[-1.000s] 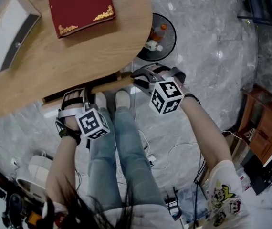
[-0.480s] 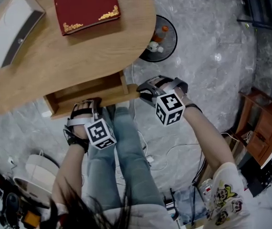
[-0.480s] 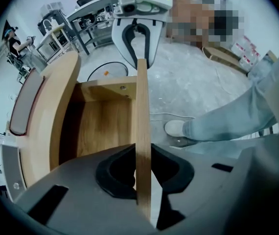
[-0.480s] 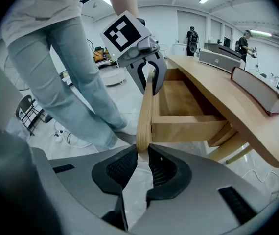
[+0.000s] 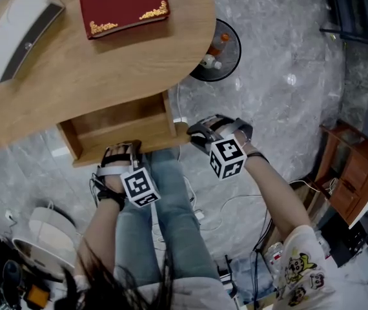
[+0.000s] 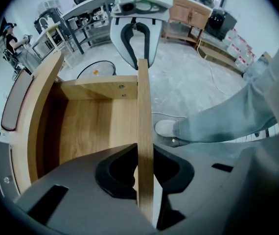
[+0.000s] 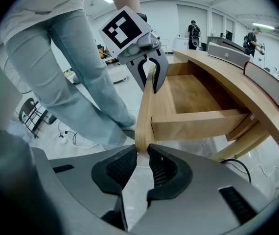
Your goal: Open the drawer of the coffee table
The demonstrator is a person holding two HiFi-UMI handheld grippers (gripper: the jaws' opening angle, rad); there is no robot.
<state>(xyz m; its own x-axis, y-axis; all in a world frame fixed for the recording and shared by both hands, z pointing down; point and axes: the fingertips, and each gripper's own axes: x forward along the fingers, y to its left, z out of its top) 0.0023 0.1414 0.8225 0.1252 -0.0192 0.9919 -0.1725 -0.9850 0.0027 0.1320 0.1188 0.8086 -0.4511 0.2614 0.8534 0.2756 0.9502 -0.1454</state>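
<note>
- Far left on the counter (image 5: 100, 76) you've got a white box (image 5: 16, 34), and a red book (image 5: 122, 5) sits further right, well apart from it.
- Your left gripper (image 5: 122, 150) points straight down and is clamped on the drawer's front board (image 6: 145, 106), one pad on each face.
- The drawer (image 5: 122, 124) sticks well out from under the counter's near edge, right above your legs (image 5: 171, 199).
- Your right gripper (image 5: 195, 133) sits at the right end of that same board. The corner is pinched between its tips, and the jaws are just starting to ease apart.
</note>
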